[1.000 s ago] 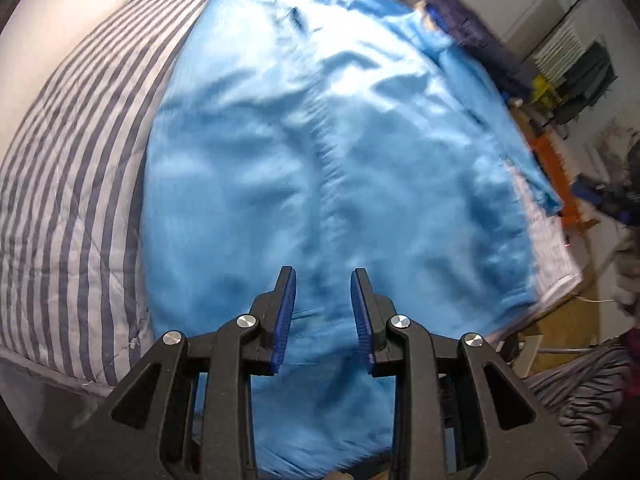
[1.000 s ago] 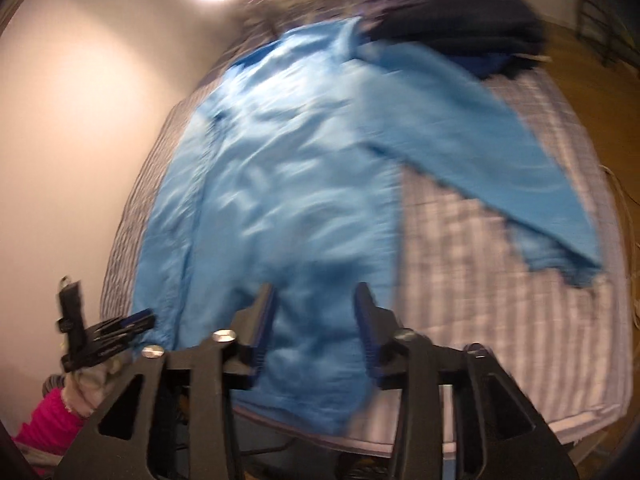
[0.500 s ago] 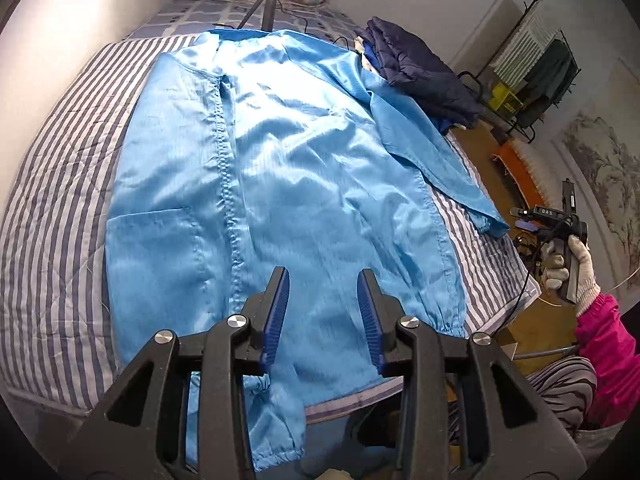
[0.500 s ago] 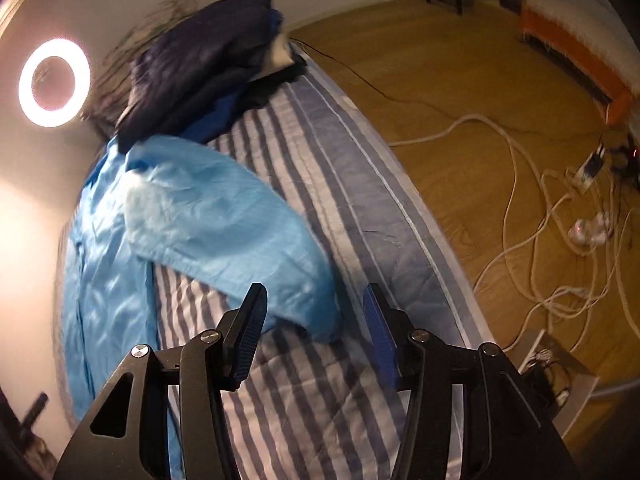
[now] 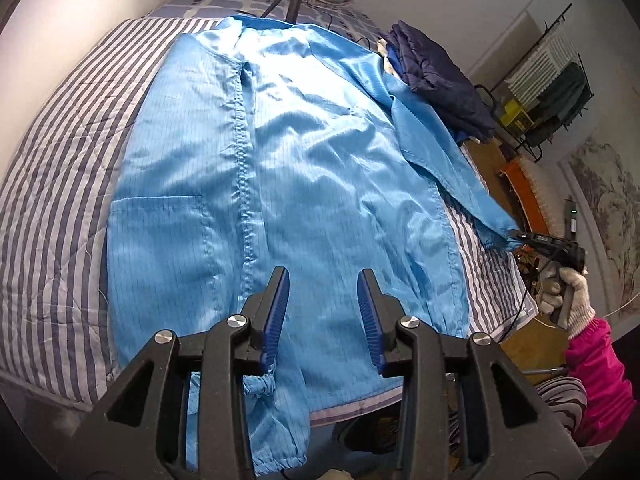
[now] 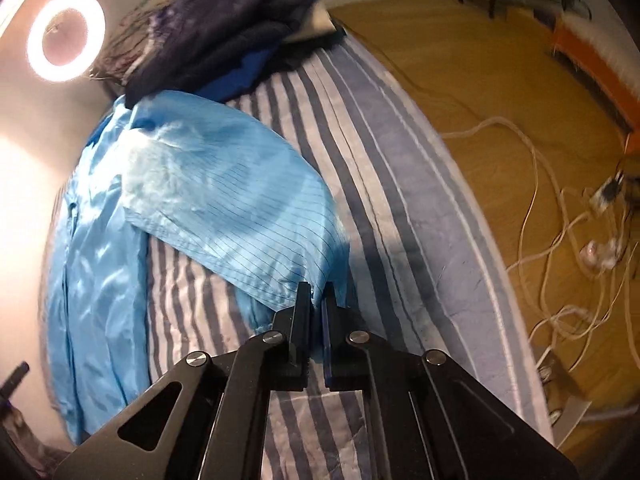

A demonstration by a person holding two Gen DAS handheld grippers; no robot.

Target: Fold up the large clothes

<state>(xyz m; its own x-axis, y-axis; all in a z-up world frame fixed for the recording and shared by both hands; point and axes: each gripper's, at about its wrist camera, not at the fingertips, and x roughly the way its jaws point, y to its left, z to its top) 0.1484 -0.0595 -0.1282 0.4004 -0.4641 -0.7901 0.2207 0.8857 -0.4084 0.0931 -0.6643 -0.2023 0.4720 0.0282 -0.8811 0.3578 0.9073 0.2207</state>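
A large light-blue coat (image 5: 304, 184) lies spread front-up on a striped bed (image 5: 60, 168), collar at the far end. My left gripper (image 5: 323, 280) is open and empty, hovering above the coat's lower hem. My right gripper (image 6: 318, 292) is shut on the cuff of the coat's right sleeve (image 6: 240, 208), at the bed's right side. It also shows in the left wrist view (image 5: 520, 236) at the sleeve end (image 5: 496, 236). The left sleeve cuff (image 5: 260, 388) hangs over the near bed edge.
A pile of dark navy clothes (image 5: 436, 76) sits at the bed's far right corner (image 6: 224, 32). A ring light (image 6: 66, 36) on a tripod stands at the head. White cables (image 6: 560, 208) lie on the wooden floor, right of the bed. A clothes rack (image 5: 552, 80) stands by the wall.
My right gripper has moved down to the sleeve cuff and shut on it. My left gripper has drawn back and steadied above the hem, still open.
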